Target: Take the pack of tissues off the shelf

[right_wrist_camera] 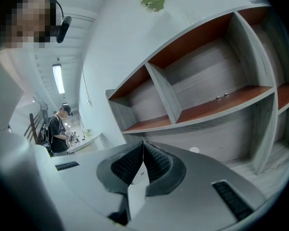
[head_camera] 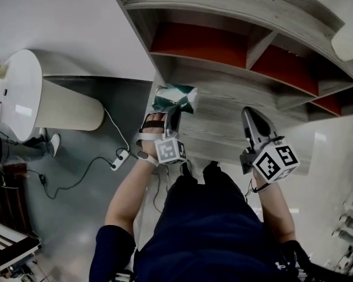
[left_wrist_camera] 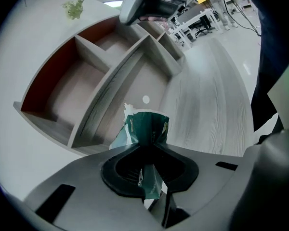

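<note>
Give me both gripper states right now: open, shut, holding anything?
Left gripper: jaws shut on the pack of tissues.
Right gripper: jaws shut, nothing between them.

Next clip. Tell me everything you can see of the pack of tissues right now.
The pack of tissues is a soft plastic-film pack, dark green with white patches and print too fine to read. It is crumpled and pinched at one end between the jaws of the left gripper, with film squeezed through behind them. The rest sticks out ahead of the jaws, toward the grey wooden shelf unit. Nothing but the gripper appears to touch it.
</note>
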The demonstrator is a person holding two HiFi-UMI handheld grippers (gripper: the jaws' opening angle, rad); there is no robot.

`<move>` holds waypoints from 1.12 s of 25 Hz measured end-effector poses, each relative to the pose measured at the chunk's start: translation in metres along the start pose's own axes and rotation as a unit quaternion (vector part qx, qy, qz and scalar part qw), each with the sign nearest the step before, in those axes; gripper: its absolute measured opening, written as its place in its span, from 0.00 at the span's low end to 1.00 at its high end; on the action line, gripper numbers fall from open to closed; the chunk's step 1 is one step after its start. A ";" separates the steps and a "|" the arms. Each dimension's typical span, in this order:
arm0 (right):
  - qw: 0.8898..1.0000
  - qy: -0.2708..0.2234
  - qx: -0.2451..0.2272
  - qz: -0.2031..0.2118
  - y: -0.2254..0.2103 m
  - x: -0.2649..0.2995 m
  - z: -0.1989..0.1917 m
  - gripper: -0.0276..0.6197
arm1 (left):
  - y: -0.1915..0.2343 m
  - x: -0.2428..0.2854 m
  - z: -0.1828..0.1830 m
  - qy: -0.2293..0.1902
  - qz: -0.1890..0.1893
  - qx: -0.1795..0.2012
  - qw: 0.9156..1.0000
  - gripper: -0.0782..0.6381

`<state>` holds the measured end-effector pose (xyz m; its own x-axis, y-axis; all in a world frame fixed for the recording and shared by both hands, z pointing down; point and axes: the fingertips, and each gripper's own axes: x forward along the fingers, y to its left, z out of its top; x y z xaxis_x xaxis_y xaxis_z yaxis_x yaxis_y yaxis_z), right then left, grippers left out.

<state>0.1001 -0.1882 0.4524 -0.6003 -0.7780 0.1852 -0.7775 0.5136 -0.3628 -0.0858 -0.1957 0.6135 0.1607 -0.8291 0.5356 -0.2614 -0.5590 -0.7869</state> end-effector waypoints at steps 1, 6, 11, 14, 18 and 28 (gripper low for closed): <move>1.000 0.002 0.001 -0.001 -0.002 -0.001 -0.002 0.06 | -0.005 0.004 -0.001 0.000 -0.001 0.000 1.000 0.21; 1.000 0.011 0.006 -0.002 -0.008 0.001 -0.009 0.06 | -0.024 0.021 -0.006 0.012 -0.022 0.006 1.000 0.21; 1.000 0.024 0.008 0.001 -0.006 0.001 -0.018 0.06 | -0.046 0.034 -0.016 0.022 -0.040 0.010 0.999 0.21; 1.000 0.029 0.009 0.002 -0.009 0.003 -0.023 0.06 | -0.050 0.046 -0.022 0.029 -0.039 0.012 0.999 0.21; 0.999 0.038 0.012 0.000 -0.011 0.002 -0.031 0.06 | -0.057 0.054 -0.026 0.036 -0.042 0.011 0.998 0.21; 0.998 0.053 0.022 0.005 -0.008 0.006 -0.041 0.06 | -0.076 0.070 -0.041 0.056 -0.056 0.009 0.997 0.21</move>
<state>0.0953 -0.1826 0.4937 -0.6270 -0.7284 0.2764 -0.7633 0.5034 -0.4048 -0.0939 -0.2101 0.7236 0.0802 -0.7547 0.6511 -0.2306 -0.6495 -0.7245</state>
